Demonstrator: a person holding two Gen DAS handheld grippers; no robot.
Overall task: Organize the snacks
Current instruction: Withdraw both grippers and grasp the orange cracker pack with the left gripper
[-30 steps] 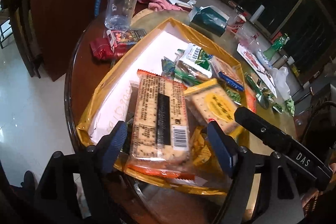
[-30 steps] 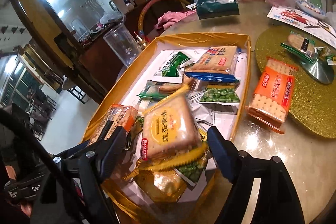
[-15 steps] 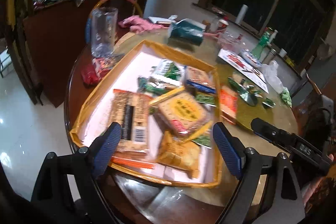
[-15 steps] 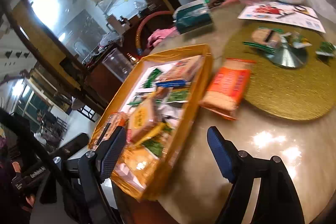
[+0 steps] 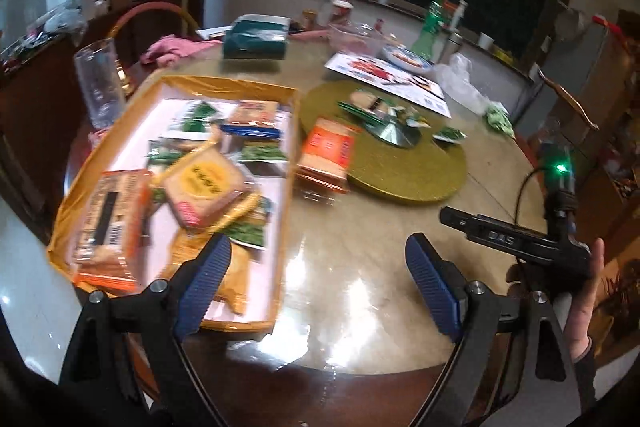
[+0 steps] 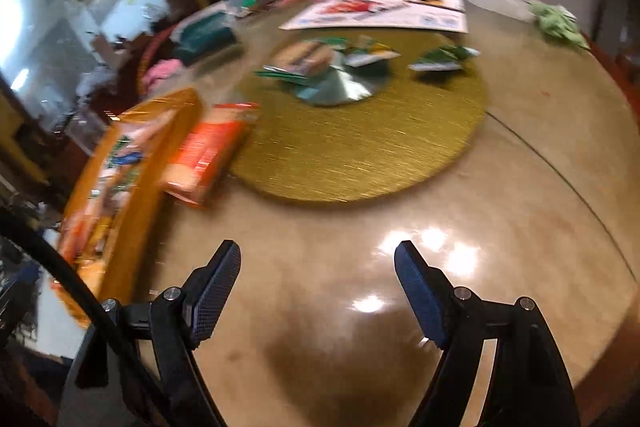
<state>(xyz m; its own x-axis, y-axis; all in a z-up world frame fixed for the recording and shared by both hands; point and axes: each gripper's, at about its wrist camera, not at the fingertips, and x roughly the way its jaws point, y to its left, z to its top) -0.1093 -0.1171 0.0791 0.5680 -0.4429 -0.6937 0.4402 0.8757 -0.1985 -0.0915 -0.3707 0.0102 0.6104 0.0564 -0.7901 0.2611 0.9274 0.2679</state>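
A yellow tray on the round table holds several snack packets, among them a yellow cracker pack and a brown biscuit pack. An orange cracker pack lies beside the tray against the gold turntable; it also shows in the right wrist view. Small green packets lie on the turntable. My left gripper is open and empty above the table's near edge. My right gripper is open and empty over bare tabletop; its body shows at right in the left wrist view.
A clear glass pitcher stands left of the tray. A teal tissue pack, a printed sheet, a bowl, a green bottle and a plastic bag sit on the far side of the table.
Both grippers have pulled back and swung right, away from over the tray. The tray now lies to the left in both views and the turntable is central. Both stay open.
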